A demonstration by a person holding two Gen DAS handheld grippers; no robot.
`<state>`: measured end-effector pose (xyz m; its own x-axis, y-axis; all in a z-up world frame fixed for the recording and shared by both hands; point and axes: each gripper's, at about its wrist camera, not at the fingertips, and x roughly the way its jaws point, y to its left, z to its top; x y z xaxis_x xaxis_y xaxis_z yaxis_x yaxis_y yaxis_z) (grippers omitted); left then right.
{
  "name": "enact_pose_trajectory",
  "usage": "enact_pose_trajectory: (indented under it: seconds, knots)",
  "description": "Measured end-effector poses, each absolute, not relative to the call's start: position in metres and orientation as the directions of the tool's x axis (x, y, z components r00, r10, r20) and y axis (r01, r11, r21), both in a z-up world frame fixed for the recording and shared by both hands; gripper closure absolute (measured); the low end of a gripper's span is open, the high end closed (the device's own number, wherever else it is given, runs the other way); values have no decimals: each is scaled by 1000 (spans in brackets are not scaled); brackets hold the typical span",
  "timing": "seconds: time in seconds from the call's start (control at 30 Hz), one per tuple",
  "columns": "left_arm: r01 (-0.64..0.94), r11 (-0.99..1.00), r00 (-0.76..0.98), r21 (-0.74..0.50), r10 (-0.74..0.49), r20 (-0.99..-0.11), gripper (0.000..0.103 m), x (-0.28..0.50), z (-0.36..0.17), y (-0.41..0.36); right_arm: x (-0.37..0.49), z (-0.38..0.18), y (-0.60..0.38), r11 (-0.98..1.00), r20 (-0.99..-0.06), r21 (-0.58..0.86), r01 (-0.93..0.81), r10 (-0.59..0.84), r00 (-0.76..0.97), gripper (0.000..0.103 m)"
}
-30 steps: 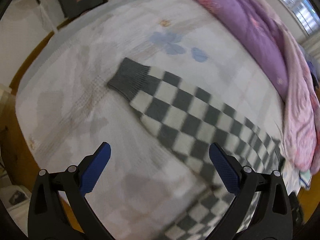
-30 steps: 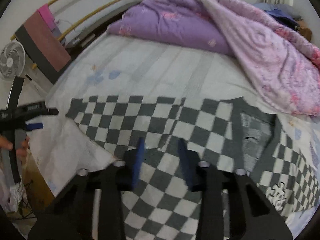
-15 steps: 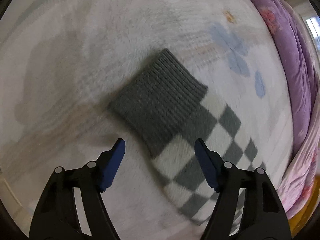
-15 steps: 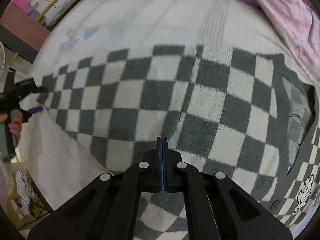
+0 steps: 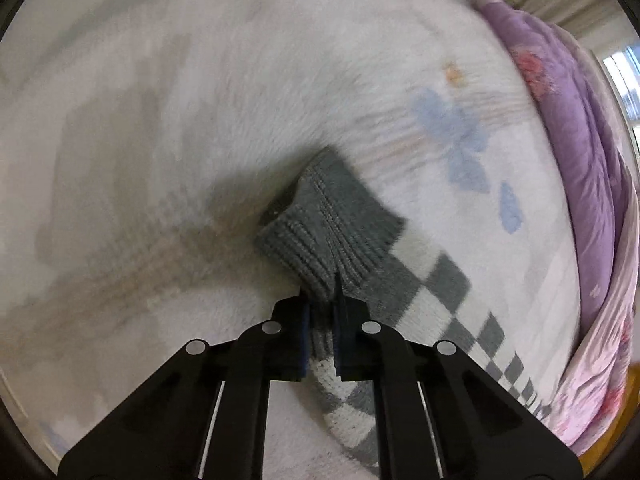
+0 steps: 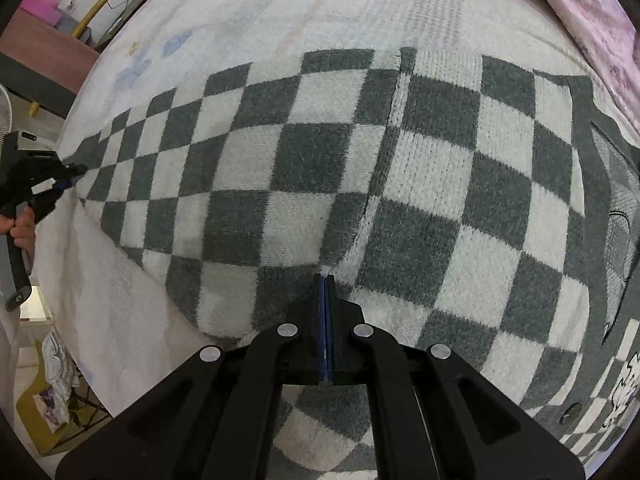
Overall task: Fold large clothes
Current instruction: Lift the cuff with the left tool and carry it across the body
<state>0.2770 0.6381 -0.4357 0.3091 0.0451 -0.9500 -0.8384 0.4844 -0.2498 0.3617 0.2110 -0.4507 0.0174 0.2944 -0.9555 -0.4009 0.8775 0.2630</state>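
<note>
A grey-and-white checked knit sweater [image 6: 304,160] lies spread flat on the white bed sheet [image 5: 200,100]. Its sleeve [image 5: 444,292] ends in a ribbed grey cuff [image 5: 328,224]. My left gripper [image 5: 322,304] is closing on that cuff, and the pads press bunched cuff fabric between them. In the right wrist view the left gripper [image 6: 60,178] appears at the sleeve's far left end, held by a hand [image 6: 20,228]. My right gripper [image 6: 324,280] points down at the seam where the sleeve meets the body. It is shut, and the knit puckers toward its tips.
A purple and pink quilt [image 5: 568,160] is heaped along the bed's far side, also the quilt [image 6: 592,12] at top right. The bed edge drops off at the left, with a bin and cloth on the floor [image 6: 52,392]. A fan [image 6: 4,112] stands beyond it.
Both grippers came down onto the sweater. The left went from wide open above the sleeve to closed on the cuff. The right shut at the sleeve seam and has stayed there.
</note>
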Motion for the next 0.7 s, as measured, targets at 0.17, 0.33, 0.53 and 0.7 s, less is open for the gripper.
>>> enact_pose_trajectory:
  seconds: [0.17,0.33,0.53,0.7]
  knots:
    - [-752,640,356,-157,194,-914,95,299,-370,607,364,-446,195,873,-950,275,-402,310,23,103]
    - [-671,737,423,-78,295,-857,95,324,-307,561,373,-458,184,878,-940,309,-365,340,22,103]
    - [-590,807,464,15,355,-811,95,343,-254,496,379,-491,182,892,-933,343,-295,359,0,103]
    - [-495,866,505,73,355,-787,95,363,-227,432,380,-493,176,898,-925,361,-251,378,23,103]
